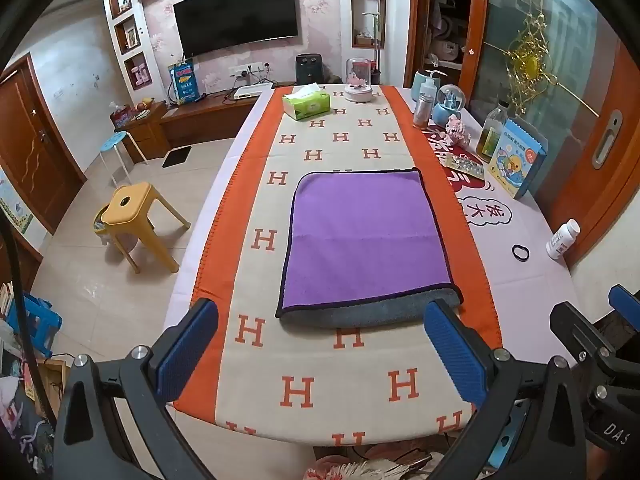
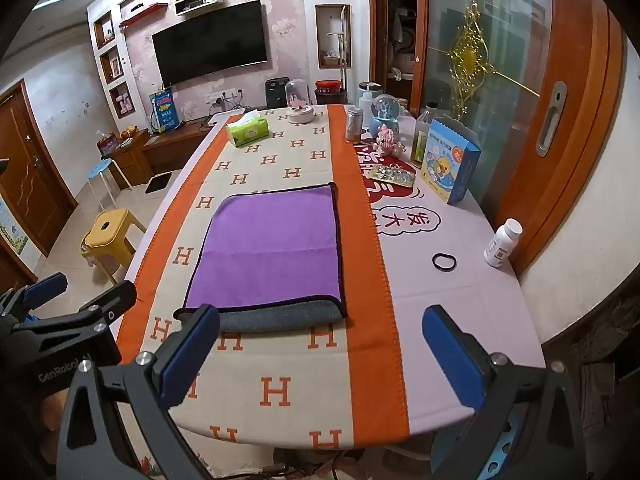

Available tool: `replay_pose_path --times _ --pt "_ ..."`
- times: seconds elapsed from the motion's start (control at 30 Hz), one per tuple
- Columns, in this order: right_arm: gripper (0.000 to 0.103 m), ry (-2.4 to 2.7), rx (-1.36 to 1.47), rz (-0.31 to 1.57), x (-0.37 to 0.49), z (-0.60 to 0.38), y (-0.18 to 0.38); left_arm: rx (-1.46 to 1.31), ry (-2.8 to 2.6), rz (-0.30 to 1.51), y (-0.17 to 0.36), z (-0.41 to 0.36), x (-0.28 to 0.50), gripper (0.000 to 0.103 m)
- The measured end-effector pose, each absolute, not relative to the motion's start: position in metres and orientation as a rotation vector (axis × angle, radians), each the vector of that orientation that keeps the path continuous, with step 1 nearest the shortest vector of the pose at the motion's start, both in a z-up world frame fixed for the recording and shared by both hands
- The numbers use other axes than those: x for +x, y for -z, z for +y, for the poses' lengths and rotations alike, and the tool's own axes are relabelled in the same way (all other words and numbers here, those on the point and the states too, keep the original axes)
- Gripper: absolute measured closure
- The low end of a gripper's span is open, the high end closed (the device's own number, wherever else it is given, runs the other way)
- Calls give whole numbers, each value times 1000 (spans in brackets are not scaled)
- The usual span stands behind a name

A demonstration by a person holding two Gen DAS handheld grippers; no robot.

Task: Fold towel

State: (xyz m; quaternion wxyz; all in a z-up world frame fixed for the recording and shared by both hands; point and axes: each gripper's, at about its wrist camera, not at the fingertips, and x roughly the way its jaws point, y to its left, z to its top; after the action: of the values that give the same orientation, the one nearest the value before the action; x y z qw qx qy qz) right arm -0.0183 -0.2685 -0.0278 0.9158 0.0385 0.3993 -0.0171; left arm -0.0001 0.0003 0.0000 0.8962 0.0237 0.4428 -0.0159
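Observation:
A purple towel (image 1: 362,236) lies folded flat on the orange and cream H-pattern cloth (image 1: 304,392) in the middle of the table, its grey underside showing along the near edge. It also shows in the right wrist view (image 2: 268,248). My left gripper (image 1: 320,354) is open and empty, held above the table's near edge, just short of the towel. My right gripper (image 2: 320,356) is open and empty, near the towel's near right corner. The right gripper's fingers (image 1: 580,328) show at the left view's right edge.
A green tissue box (image 1: 306,105) and a glass dome (image 1: 359,82) stand at the far end. Bottles, a snow globe and a blue box (image 1: 518,160) line the right side. A black hair tie (image 1: 520,253) and a white pill bottle (image 1: 563,239) lie nearer. A yellow stool (image 1: 134,216) stands left.

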Motion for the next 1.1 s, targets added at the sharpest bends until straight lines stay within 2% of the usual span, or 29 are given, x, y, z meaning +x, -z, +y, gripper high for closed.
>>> replay_pose_path --times 1.1 --pt "2 23 73 819 -15 -261 27 52 32 919 1 3 0 1"
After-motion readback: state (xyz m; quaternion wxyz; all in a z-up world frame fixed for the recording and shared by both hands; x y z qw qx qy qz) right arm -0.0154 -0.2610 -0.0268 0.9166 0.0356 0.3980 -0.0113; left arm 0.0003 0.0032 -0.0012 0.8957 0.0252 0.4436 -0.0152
